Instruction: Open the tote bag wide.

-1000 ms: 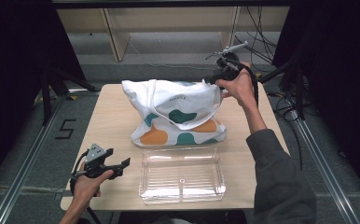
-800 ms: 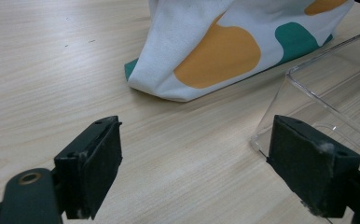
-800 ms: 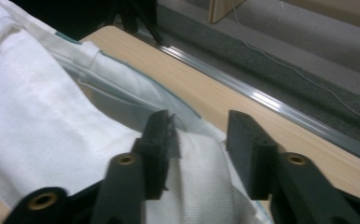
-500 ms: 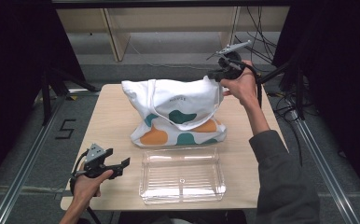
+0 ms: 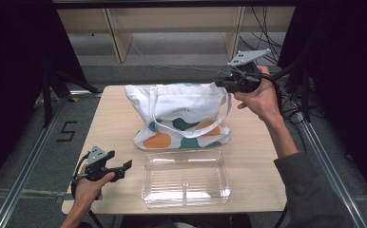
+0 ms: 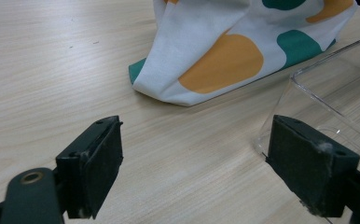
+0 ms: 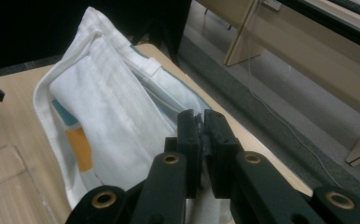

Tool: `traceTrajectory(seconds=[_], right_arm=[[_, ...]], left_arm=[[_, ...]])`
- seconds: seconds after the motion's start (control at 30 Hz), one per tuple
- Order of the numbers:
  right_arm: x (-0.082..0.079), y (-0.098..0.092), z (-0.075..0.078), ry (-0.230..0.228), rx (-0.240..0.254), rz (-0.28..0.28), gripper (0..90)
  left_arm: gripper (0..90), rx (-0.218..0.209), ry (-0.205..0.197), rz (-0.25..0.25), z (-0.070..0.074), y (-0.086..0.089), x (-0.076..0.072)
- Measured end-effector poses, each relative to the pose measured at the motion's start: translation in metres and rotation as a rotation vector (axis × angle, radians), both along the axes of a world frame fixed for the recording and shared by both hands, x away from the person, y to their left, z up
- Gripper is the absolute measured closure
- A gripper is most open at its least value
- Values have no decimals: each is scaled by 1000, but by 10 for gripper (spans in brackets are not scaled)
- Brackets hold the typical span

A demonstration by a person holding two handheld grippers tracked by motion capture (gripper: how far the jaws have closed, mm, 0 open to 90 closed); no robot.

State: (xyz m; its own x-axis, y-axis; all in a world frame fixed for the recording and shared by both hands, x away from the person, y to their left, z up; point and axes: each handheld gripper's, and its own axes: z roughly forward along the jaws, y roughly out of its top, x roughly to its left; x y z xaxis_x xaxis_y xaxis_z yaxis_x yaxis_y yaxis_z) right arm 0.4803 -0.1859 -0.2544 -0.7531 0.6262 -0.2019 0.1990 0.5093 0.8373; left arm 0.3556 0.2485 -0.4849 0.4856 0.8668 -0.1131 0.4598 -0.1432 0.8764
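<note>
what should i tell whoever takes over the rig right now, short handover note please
Right gripper: shut on the top right corner of the tote bag, lifted above the far right part of the table.
Left gripper: open, holds nothing, low over the near left of the table, beside the clear plastic tray.
Tote bag: white with orange and green blotches, its base on the table, one strap hanging down its front.
Tray: empty, just in front of the bag.
Done: bag gripped at one corner.
Left, as it seems: opening the bag further; the tray's part is unclear.
</note>
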Motion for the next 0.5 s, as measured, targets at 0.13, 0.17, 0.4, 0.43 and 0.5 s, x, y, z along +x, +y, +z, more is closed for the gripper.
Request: traceTrajectory(seconds=[0.13,0.17,0.4,0.43,0.5], right_arm=[[-7,-5,-15,24,-12,21,862],[-8,-6,-19,17,-15,34,862],[-3,-13,-48,51,-26,24,862],[-3,-13,-48,51,-26,24,862],[0,-14,-54,76,-24,7,862]], left_arm=[[180,2,1,2,0,0,0],[182,0,1,2,0,0,0],[200,-15,3,1,0,0,1],[204,-15,3,1,0,0,1],[222,-16,2,1,0,1,1]])
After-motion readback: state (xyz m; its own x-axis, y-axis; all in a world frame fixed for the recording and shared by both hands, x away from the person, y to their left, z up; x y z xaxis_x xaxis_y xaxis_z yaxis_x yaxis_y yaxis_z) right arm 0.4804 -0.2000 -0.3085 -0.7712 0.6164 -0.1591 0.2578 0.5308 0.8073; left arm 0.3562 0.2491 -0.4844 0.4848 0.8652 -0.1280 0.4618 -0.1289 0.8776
